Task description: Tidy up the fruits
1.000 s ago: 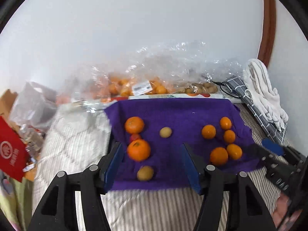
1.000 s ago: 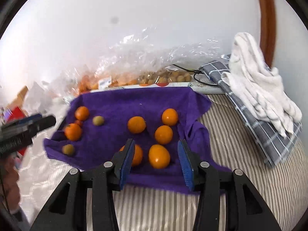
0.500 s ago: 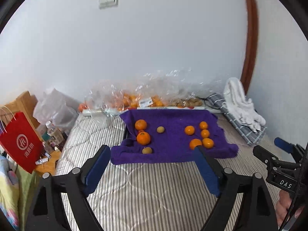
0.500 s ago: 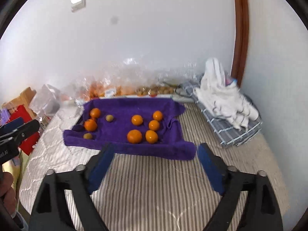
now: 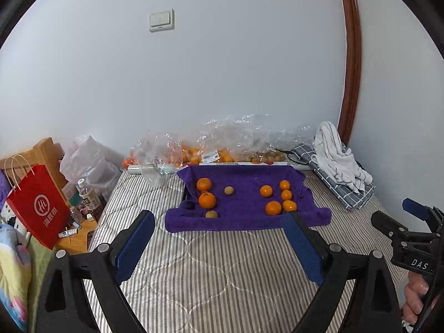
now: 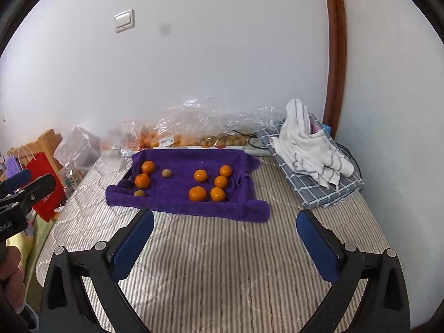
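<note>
Both claws hang over the striped bed (image 6: 211, 263), short of the purple towel (image 5: 244, 208). The left claw (image 5: 219, 247) and right claw (image 6: 224, 241) are both spread wide, gripping nothing. On the towel lie 7 oranges (image 5: 273, 208) and 2 small brownish fruits (image 5: 228, 190); 5 oranges cluster at its right side.

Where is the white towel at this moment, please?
In both views the white towel is at the far right of the bed, heaped on a folded checked cloth near the brown door frame, right of the purple towel.
</note>
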### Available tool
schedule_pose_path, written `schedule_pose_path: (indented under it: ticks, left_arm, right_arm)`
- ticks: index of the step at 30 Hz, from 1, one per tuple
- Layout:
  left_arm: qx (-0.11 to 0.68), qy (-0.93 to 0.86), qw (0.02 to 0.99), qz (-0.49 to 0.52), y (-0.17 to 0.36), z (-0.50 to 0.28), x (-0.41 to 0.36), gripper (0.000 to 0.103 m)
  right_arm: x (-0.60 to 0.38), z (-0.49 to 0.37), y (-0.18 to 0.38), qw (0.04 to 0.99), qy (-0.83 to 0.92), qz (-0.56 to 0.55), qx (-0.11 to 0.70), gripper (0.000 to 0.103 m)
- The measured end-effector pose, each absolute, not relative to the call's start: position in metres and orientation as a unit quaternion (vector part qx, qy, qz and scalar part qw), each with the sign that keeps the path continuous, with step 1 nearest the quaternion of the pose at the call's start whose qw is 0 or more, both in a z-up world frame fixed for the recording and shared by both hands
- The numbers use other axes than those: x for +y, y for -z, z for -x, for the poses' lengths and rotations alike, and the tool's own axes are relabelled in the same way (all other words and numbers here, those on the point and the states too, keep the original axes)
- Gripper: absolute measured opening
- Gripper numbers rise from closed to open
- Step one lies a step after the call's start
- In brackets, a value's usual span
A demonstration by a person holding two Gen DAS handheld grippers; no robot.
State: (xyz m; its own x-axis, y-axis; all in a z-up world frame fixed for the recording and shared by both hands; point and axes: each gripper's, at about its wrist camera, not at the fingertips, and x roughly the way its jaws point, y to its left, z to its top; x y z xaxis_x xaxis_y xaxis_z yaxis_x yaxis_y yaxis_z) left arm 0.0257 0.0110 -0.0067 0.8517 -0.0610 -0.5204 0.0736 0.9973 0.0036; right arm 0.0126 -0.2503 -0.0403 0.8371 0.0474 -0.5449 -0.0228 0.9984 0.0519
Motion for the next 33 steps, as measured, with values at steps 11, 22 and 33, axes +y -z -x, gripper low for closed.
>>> schedule_pose_path:
  ticks: [11,22,33]
  left_arm:
    - [0.280,0.037,0.959,-0.023,0.017,-0.029,0.002,0.094]
    - [0.280,0.035,0.959,-0.024,0.016,-0.028,0.003,0.094]
    - [0.280,0.035,0.959,-0.024,0.016,-0.027,0.002,0.094]
  right_arm:
    - [-0.259,-0.014,0.044,0.958,-0.004,-0.021,0.286,0.101]
    - [-0.261,-0.011,0.041,0.960,0.000,-0.025,0.280,0.101]
    - [-0.259,-0.008,0.041,0.961,-0.006,-0.023,0.275,0.101]
